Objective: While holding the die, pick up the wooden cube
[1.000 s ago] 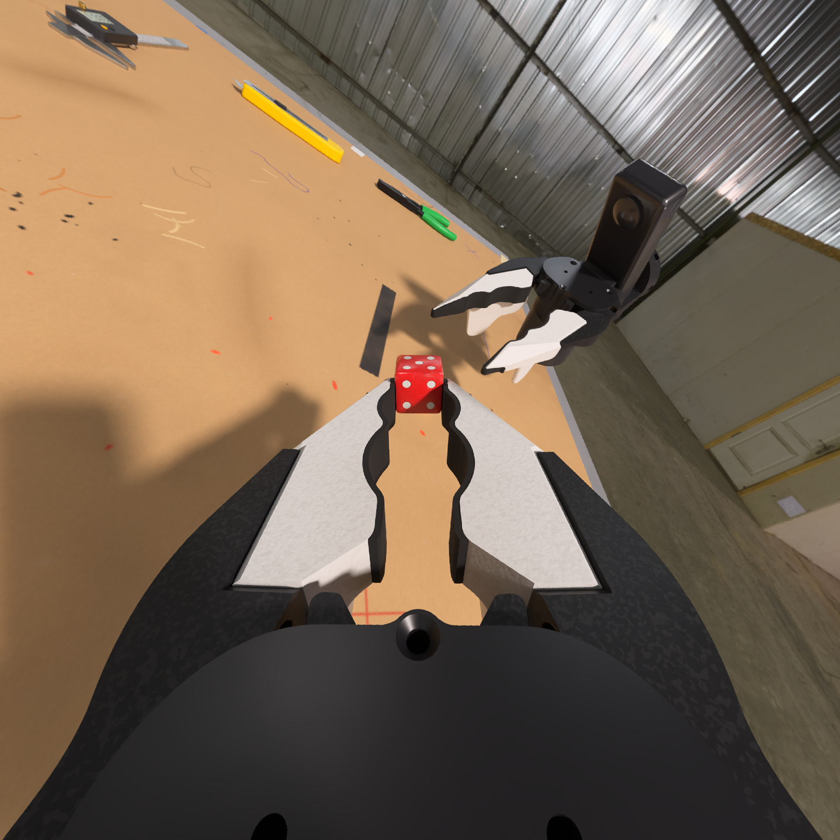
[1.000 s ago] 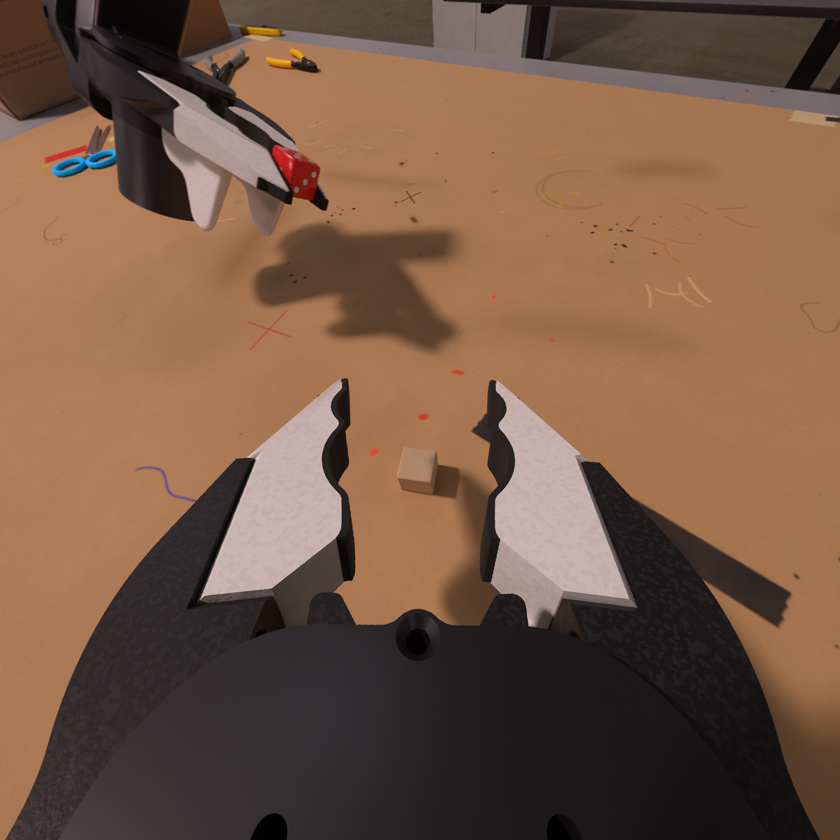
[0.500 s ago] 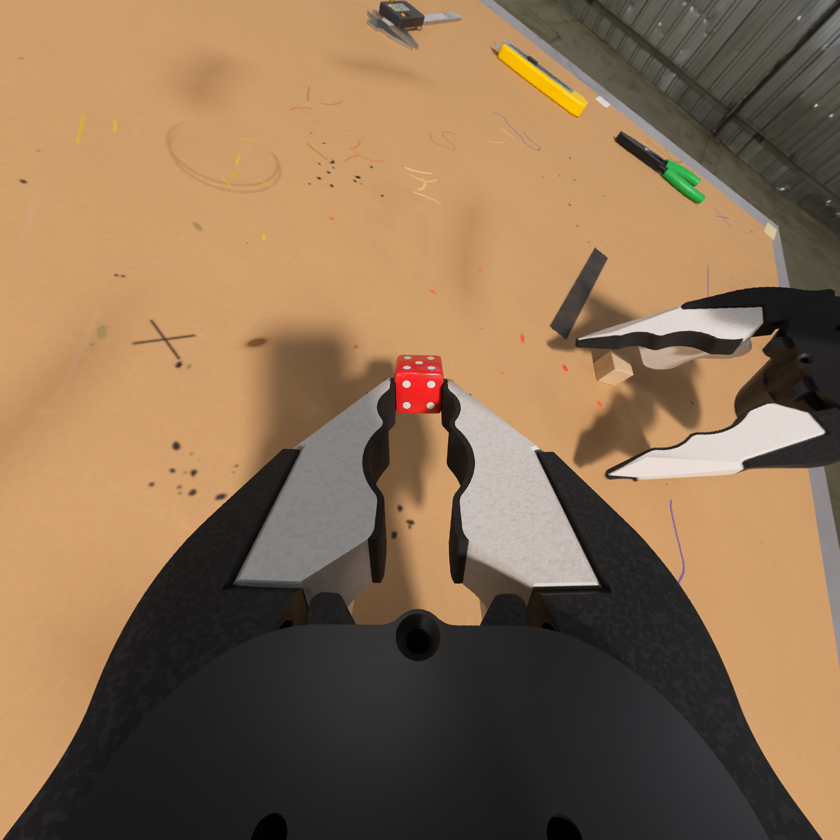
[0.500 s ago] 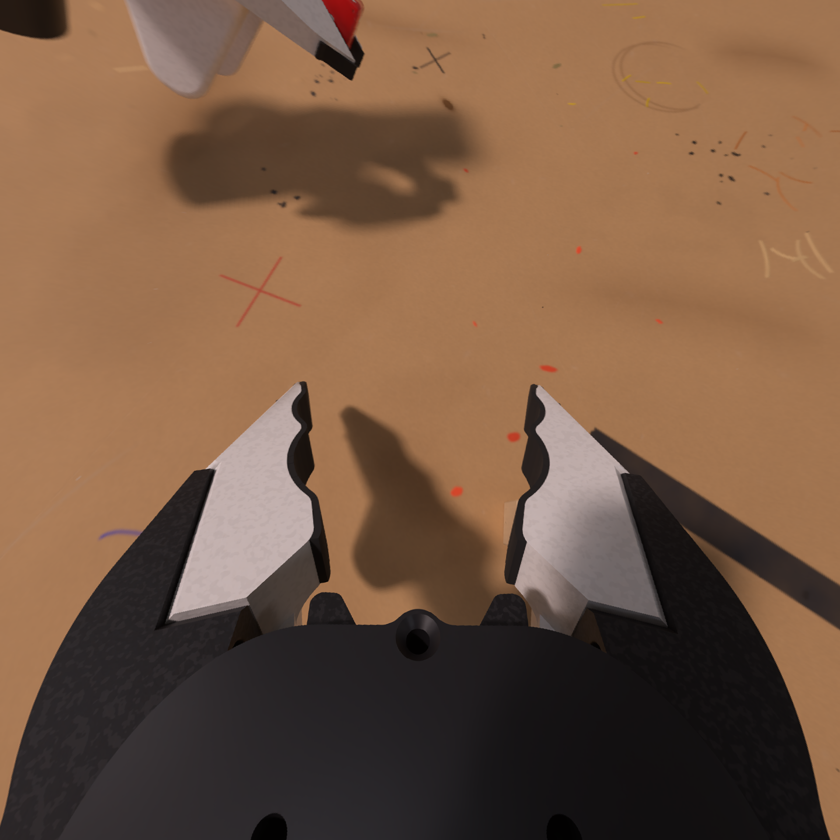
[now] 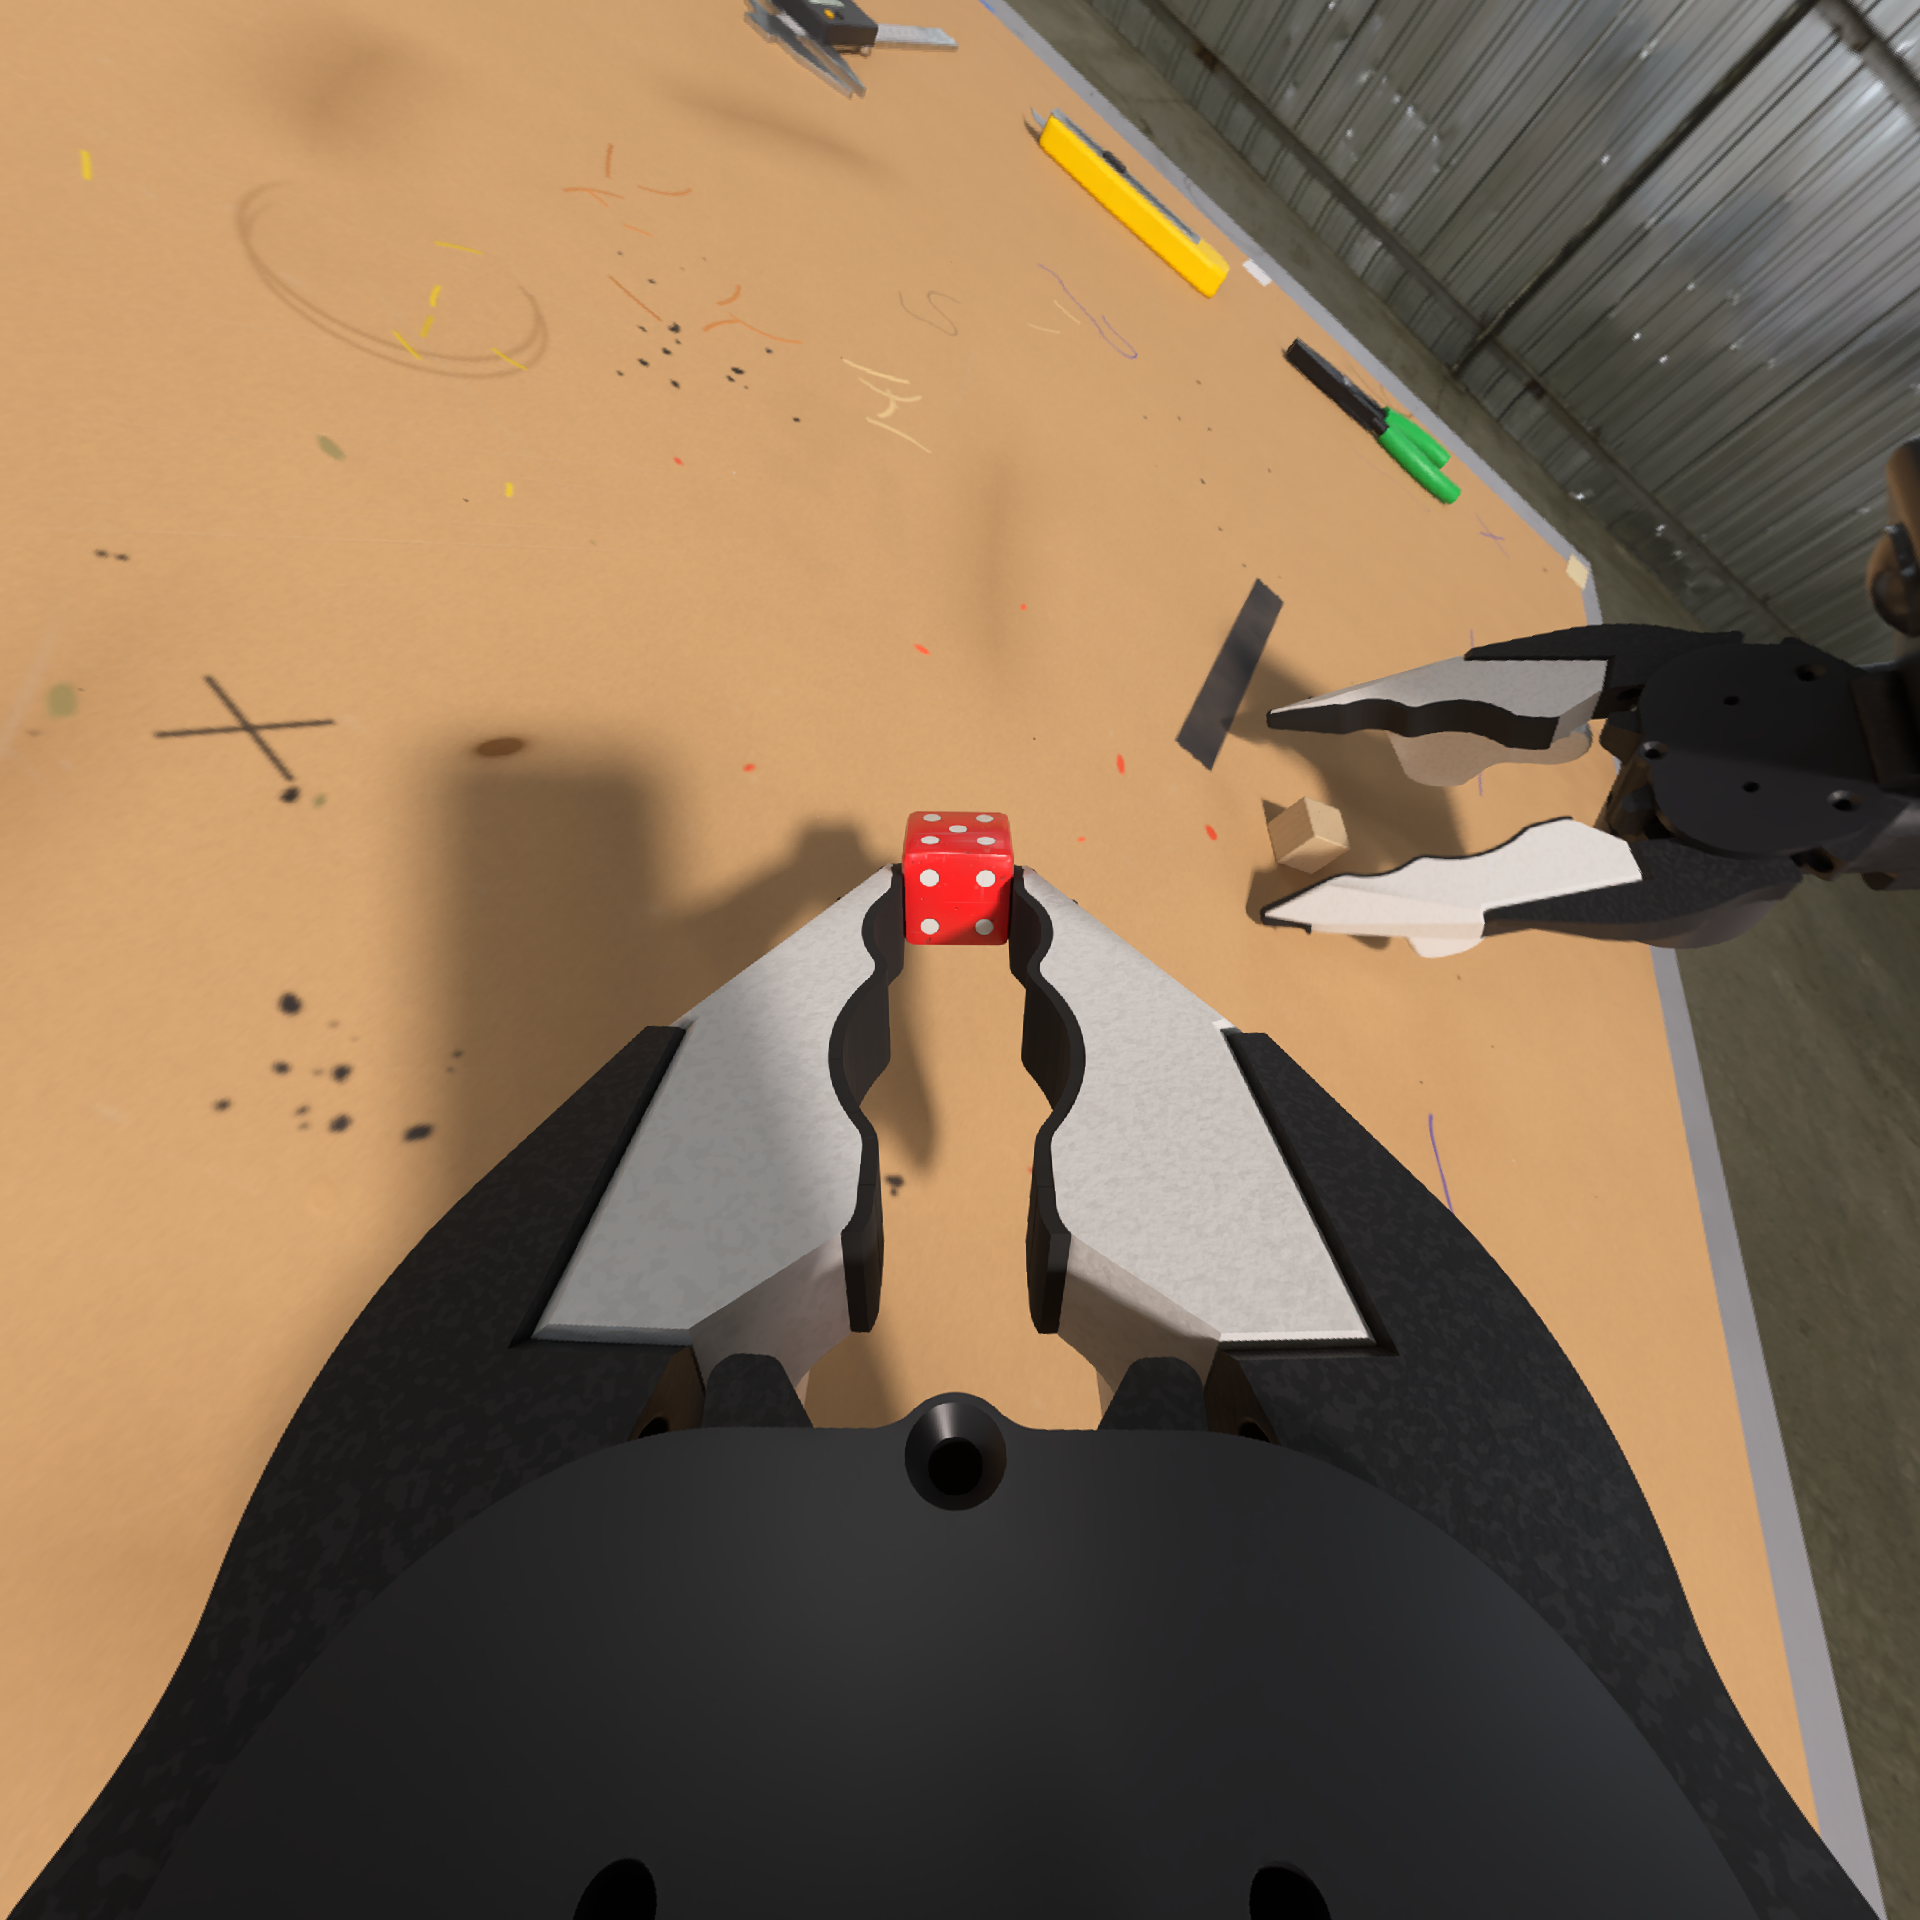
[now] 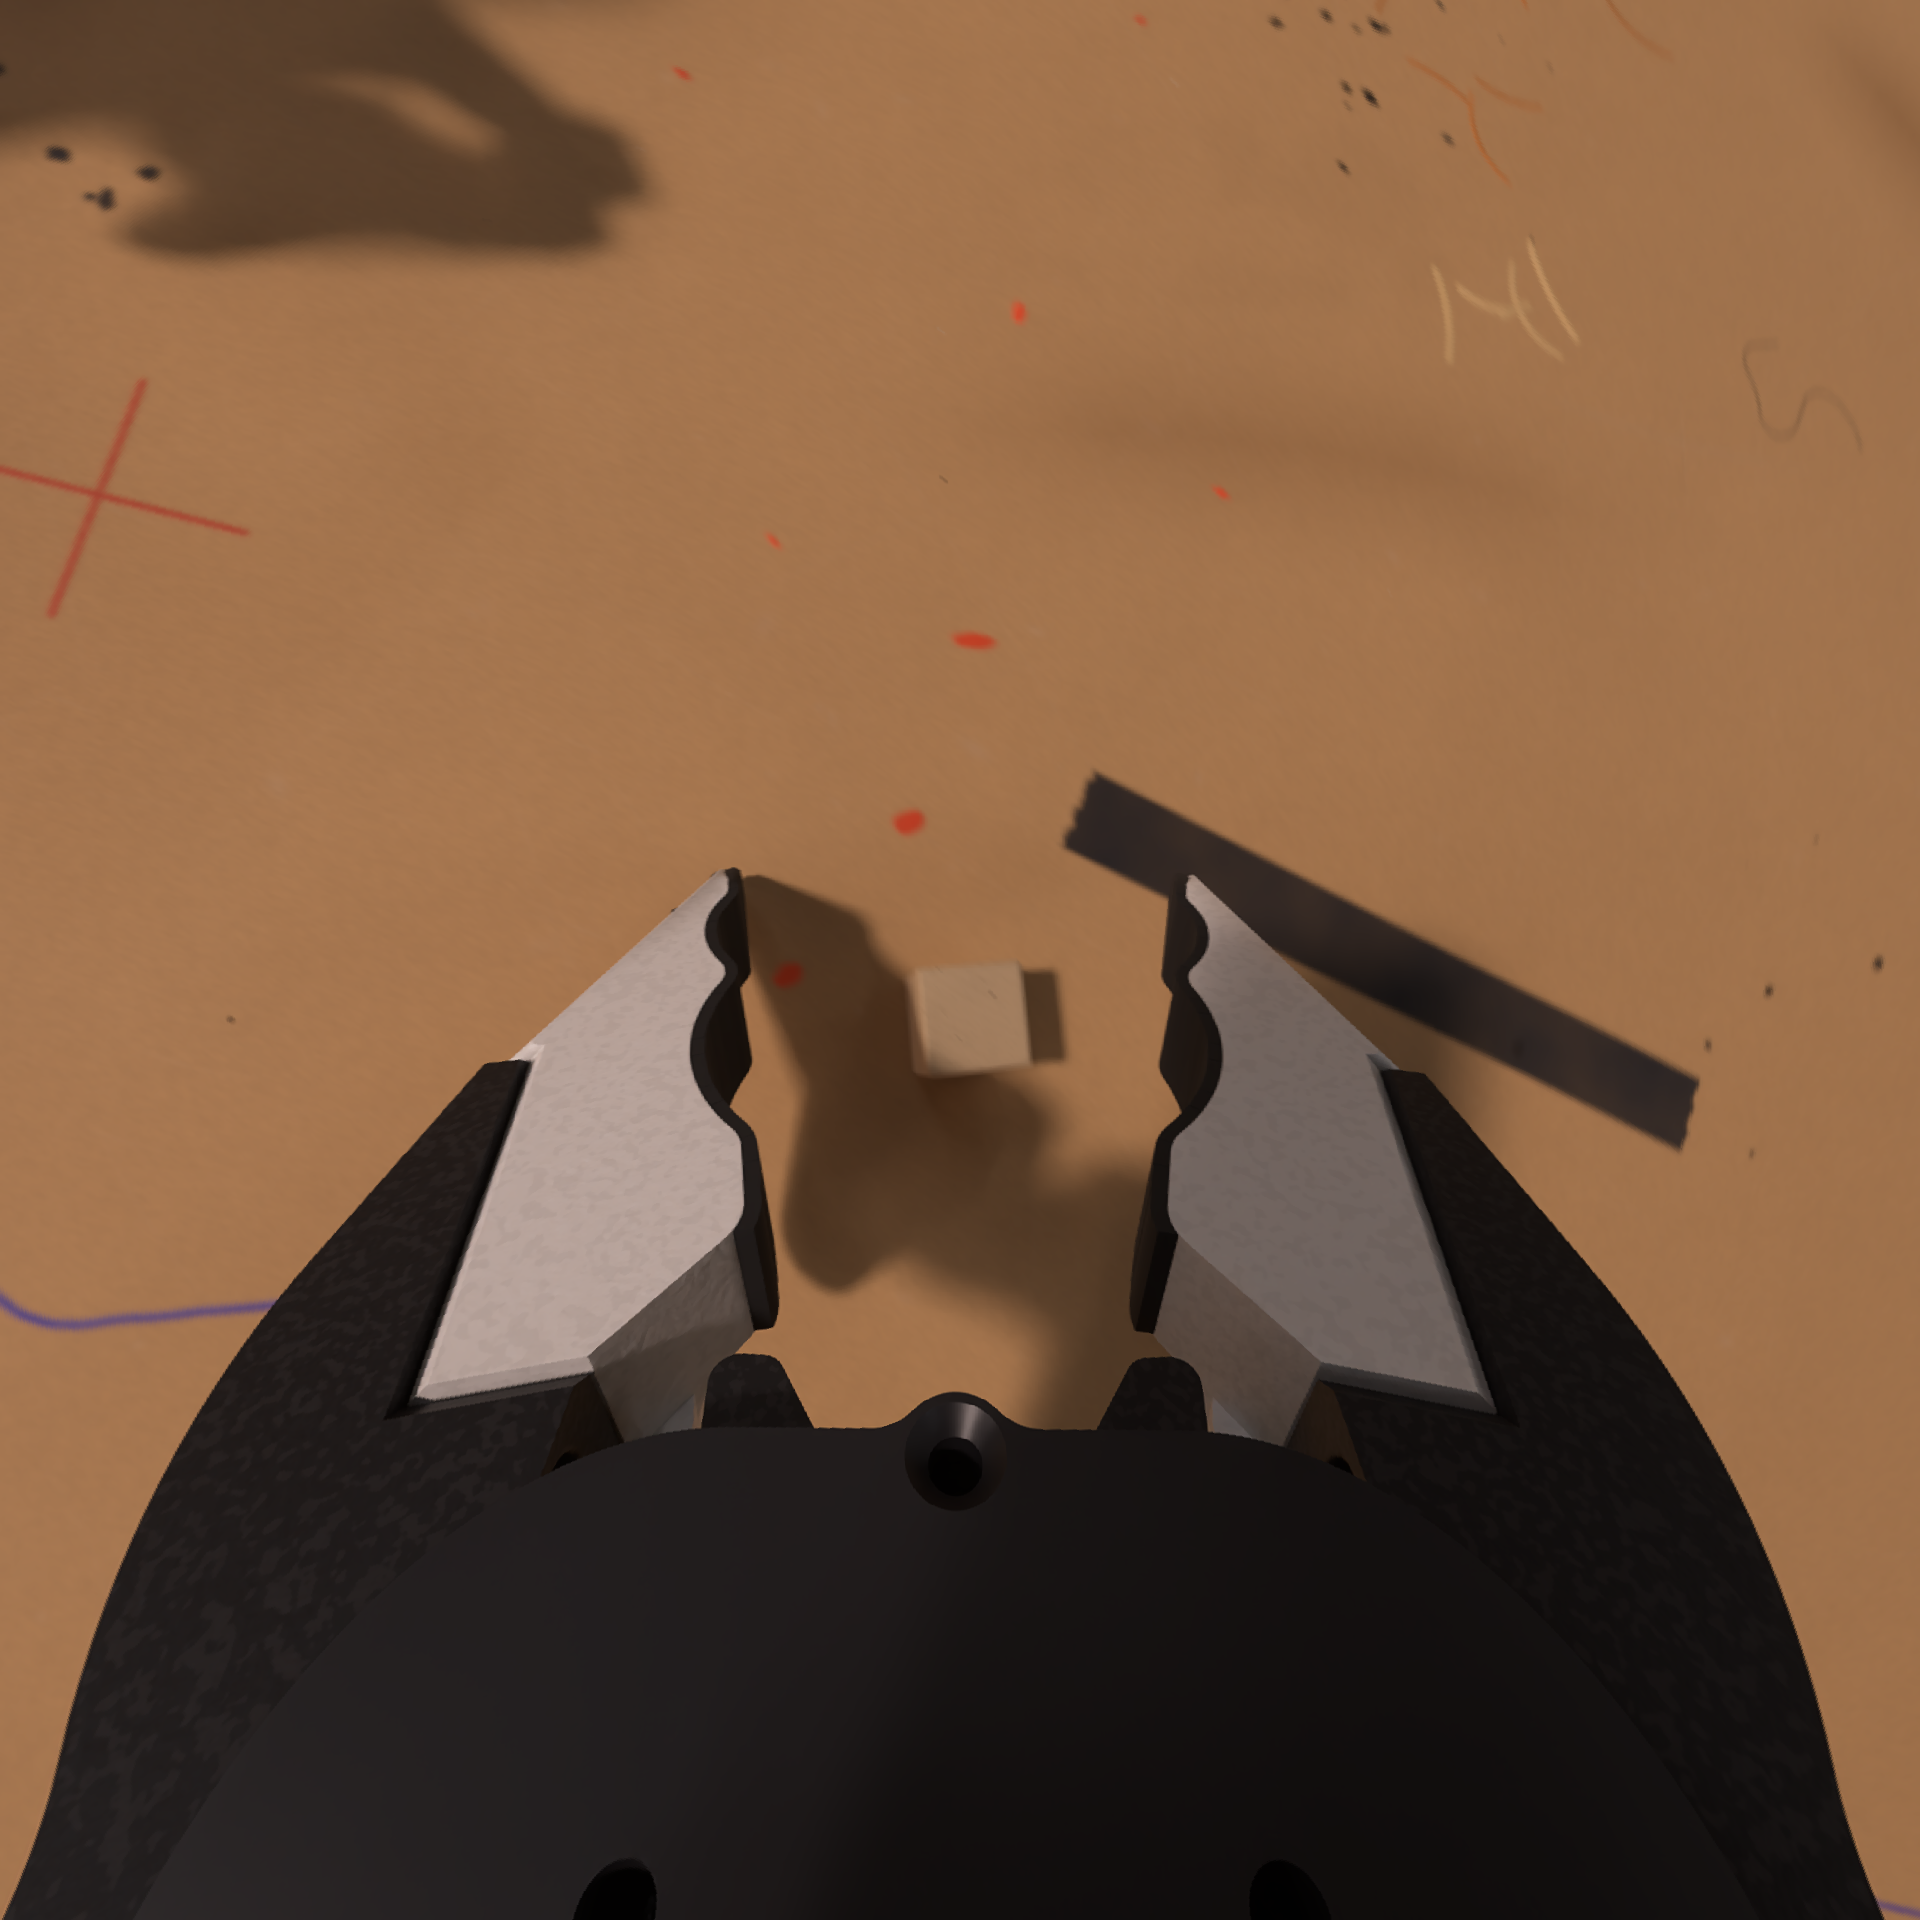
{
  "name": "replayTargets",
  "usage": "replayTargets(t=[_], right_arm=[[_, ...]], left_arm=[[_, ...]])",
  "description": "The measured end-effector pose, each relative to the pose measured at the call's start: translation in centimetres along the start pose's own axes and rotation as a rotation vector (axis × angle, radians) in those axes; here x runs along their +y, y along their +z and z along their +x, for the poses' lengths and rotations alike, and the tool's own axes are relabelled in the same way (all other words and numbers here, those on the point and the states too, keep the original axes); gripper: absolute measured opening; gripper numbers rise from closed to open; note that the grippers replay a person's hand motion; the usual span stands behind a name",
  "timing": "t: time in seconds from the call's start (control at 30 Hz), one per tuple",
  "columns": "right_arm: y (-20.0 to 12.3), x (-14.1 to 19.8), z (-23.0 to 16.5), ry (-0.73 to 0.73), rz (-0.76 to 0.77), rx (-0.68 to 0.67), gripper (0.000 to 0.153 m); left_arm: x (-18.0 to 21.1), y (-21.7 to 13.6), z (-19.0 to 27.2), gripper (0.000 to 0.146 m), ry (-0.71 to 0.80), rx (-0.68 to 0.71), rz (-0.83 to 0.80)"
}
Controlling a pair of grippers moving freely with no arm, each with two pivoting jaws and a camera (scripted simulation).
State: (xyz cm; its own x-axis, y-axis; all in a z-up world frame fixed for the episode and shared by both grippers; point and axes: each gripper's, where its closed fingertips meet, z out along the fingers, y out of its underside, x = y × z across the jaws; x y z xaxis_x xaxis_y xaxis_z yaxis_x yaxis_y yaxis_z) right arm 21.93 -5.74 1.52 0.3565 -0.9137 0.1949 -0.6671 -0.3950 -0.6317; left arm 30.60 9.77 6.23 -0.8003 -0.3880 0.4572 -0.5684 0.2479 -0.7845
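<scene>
Left gripper (image 5: 957,883) first: from its own camera, both pale fingers are pinched against the sides of a red die (image 5: 956,878) with white pips, held at the very tips above the tan tabletop (image 5: 520,582). Off to the right in that same view, the right gripper (image 5: 1265,814) sits low over the board with its fingers spread, and the small wooden cube (image 5: 1306,832) lies on the surface between those two fingers, near their tips, touching neither as far as I can see. A dark strip of tape (image 5: 1229,673) lies flat just beyond it. Farther back along the table's edge are a yellow utility knife (image 5: 1132,204), a black and green marker (image 5: 1374,422), and a grey caliper (image 5: 831,31) at the top. A black cross (image 5: 244,727) is drawn on the left.

From the right wrist camera, the right gripper (image 6: 949,878) stands wide apart with nothing in it. The wooden cube (image 6: 968,1016) rests on the tabletop (image 6: 520,675) inside the gap, roughly centred, clear of both fingers, with shadow pooled behind it. The dark strip of tape (image 6: 1455,987) runs diagonally, passing behind the right finger. A red cross (image 6: 99,497) is marked at far left, and red flecks dot the board ahead.
</scene>
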Motion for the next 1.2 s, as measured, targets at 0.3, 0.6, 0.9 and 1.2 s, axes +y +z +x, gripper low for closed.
replayTargets(t=[0.3,0.6,0.9,1.2], right_arm=[[-2.3,2.7,1.7,0.129,0.08,-0.137,0.05],[-0.9,2.3,-0.1,0.049,0.039,-0.221,0.03],[-2.3,-0.9,0.5,0.044,0.22,-0.427,0.02],[-1.0,-5.6,4.6,-0.033,0.332,-0.492,0.02]], left_arm=[[0.4,0.4,0.0,0.019,0.001,0.015,-0.015],[0.6,0.8,0.8,0.019,0.016,0.042,-0.028],[-1.1,0.1,2.8,0.019,-0.023,0.251,0.05],[2.4,0.1,-3.0,0.019,0.313,-0.174,-0.39]])
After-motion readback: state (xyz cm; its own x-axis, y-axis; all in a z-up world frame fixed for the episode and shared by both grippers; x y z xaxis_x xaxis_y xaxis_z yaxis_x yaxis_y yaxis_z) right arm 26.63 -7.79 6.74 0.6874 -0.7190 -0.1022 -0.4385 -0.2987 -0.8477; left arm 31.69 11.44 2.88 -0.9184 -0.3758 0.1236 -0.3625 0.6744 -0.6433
